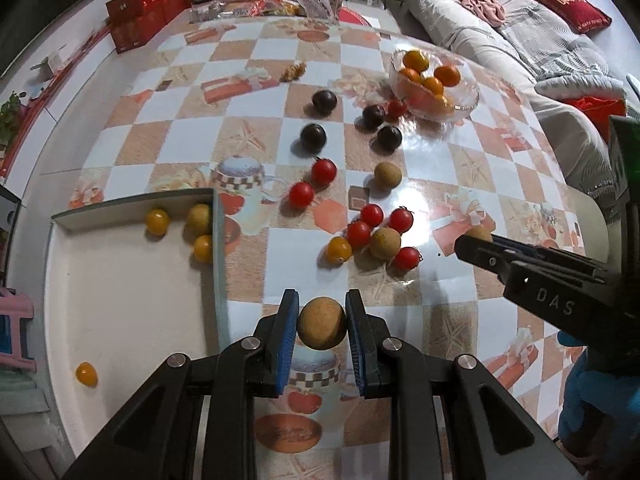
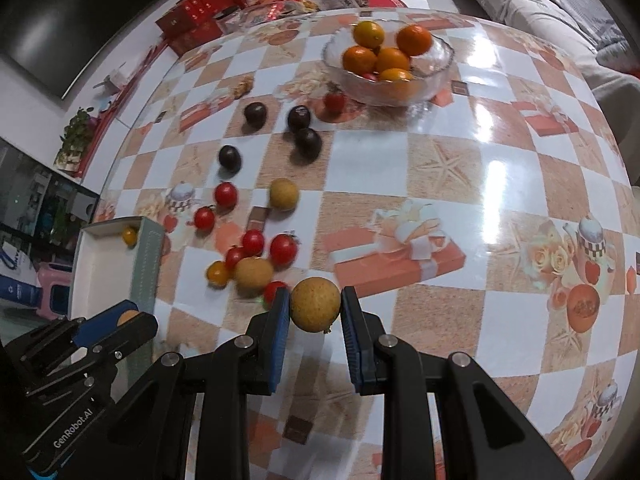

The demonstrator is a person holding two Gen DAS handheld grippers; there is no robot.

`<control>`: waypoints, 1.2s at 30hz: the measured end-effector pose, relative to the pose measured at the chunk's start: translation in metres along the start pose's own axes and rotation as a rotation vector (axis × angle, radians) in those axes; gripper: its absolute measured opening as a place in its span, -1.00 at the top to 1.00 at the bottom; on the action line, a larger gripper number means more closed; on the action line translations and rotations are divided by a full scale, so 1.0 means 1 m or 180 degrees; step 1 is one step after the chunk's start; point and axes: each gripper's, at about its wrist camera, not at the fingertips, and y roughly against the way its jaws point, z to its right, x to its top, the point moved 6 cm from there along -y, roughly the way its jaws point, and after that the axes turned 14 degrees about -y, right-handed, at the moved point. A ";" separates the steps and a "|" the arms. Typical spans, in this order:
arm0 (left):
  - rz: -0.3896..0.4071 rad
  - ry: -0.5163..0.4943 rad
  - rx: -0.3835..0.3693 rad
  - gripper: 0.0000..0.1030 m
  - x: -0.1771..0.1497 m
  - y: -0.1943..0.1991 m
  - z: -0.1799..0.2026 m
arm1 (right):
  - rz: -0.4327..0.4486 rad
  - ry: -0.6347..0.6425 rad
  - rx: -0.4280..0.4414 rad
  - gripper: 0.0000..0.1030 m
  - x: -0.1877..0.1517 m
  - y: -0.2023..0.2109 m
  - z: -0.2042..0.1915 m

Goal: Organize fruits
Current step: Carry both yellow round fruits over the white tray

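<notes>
Tan-skinned longans ride in both tools: the left gripper point(image 1: 322, 328) is clamped on one longan point(image 1: 321, 323) just right of the white box point(image 1: 120, 300), and the right gripper point(image 2: 315, 312) pinches another longan point(image 2: 315, 309) above the table point(image 2: 440, 184). Best play, I'd say: clear the box wall, lower inside, then release gently so nothing rolls.

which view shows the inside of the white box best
The left wrist view. It looks down into the white box, showing its floor and four small fruits: three in the far corner, one yellow near the front. The right wrist view catches only the box's far end and outer wall, with one yellow fruit visible.
</notes>
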 end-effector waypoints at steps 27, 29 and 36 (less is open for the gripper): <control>-0.0048 0.0615 0.0476 0.51 -0.066 0.020 -0.145 | -0.0284 0.0719 0.0398 0.47 -0.045 -0.027 -0.164; -0.0052 0.0644 0.0509 0.51 -0.066 0.016 -0.157 | -0.0320 0.0767 0.0422 0.47 -0.049 -0.032 -0.175; -0.0098 0.0657 0.0606 0.51 -0.066 -0.002 -0.187 | -0.0484 0.0939 0.0415 0.47 -0.066 -0.060 -0.205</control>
